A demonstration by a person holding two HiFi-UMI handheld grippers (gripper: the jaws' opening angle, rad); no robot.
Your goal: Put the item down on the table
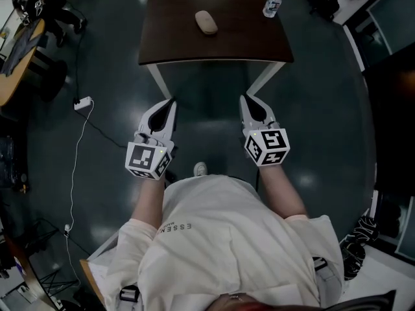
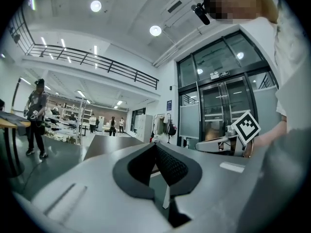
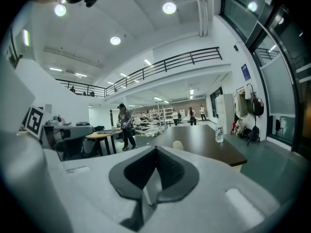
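Beige oval item, head view: resting on table, long axis 11-to-5, at 1 o'clock from left gripper and 11 from right gripper; roughly equidistant.
Left gripper view: jaws pressed together, empty.
Right gripper view: same; item at 12.

we wear: white short-sleeved shirt | left hand-held gripper, right hand-held gripper: grey shells, black pads, black-and-white marker cubes
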